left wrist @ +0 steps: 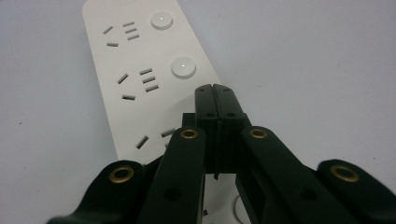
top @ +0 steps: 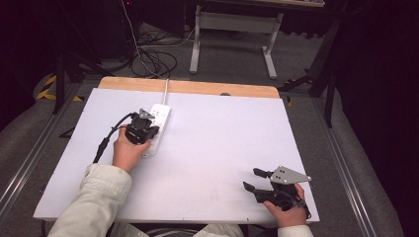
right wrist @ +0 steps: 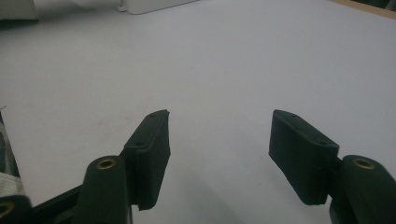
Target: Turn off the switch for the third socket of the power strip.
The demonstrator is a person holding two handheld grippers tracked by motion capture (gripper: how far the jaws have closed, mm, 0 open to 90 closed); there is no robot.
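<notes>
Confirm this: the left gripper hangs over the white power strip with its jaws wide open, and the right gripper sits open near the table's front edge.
Not quite. The left gripper is shut, jaws pressed together over the white power strip, as the left gripper view shows. The right gripper is indeed open near the front edge.

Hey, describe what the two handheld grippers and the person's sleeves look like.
Both grippers are black, with flat rectangular fingers on arms fixed by brass-coloured rivets. The left gripper trails a thick black cable; the right gripper carries a grey three-cornered plate with small holes. The person wears a pale cream jacket, its left sleeve loose and creased.
</notes>
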